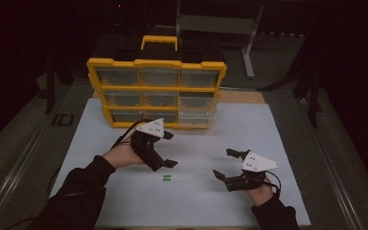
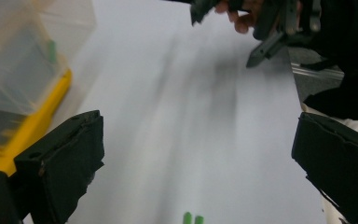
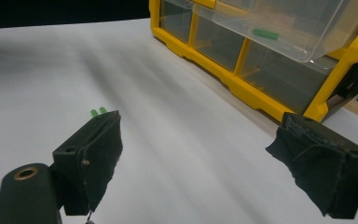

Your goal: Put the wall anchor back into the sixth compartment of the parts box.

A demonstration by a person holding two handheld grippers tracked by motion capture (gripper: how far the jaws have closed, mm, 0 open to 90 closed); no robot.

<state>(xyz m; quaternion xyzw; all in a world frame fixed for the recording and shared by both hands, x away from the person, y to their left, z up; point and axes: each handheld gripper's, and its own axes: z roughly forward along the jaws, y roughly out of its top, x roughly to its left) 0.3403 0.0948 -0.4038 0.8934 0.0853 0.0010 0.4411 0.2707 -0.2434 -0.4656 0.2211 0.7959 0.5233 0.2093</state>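
The left gripper is hanging wide open and empty just above the green pieces, seemingly lining up to pinch them, while the right gripper is waiting, likewise spread and empty.

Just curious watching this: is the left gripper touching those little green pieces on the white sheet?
Apart. In the high view the left gripper hangs open above the green pieces, with bare white sheet between them.

Left gripper: black body, two black padded jaws, grey three-cornered plate on top (small dark dots on it), black cable trailing. Right gripper: same build; brass-coloured ring at one jaw base. Both sleeves black.
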